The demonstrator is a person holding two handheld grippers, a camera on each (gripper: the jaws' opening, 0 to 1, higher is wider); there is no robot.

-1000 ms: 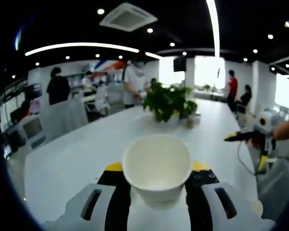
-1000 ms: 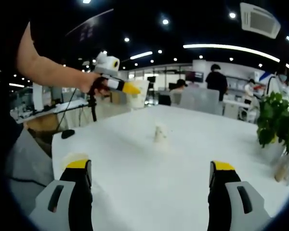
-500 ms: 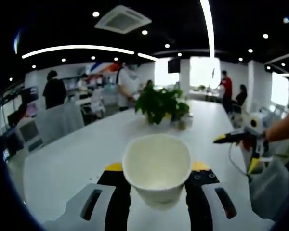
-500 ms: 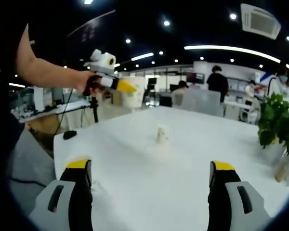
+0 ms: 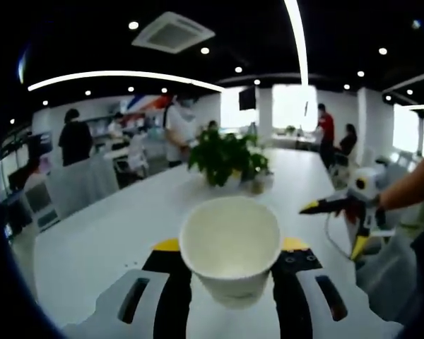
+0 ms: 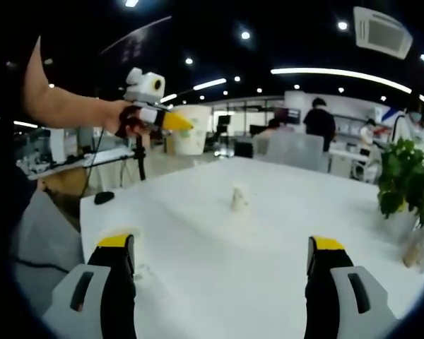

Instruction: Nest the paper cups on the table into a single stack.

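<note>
Holding a white paper cup [image 5: 230,244], the left gripper [image 5: 230,258] has its yellow-tipped black jaws pressed against the cup's two sides, mouth of the cup open toward the camera, inside bare. Cup is lifted off the white table [image 5: 113,233], not touching it. In the right gripper view the same gripper comes in from the left, gripped by a person's hand [image 6: 124,116] on a bare forearm, cup out in front of its yellow tip and well above the tabletop.

Right gripper [image 6: 222,261]: jaws spread wide apart, nothing between them, bare table surface showing in the gap. In the left gripper view it appears at the right edge, held by a hand, yellow tips pointing left; from that angle I cannot tell how its jaws stand.

Second cup [image 6: 239,198]: small, pale, standing on the table well ahead of the right gripper, roughly mid-table, apart from everything else. Too small and blurred to tell whether it is one cup or several nested.

Potted plant [image 5: 226,155] sits further down the table; it is at the right edge in the right gripper view, with a small bottle-like item just beside it, too blurred to name. Small dark object [image 6: 104,197] near the table's left corner. Several people stand or sit in the background office, ceiling lights on.
</note>
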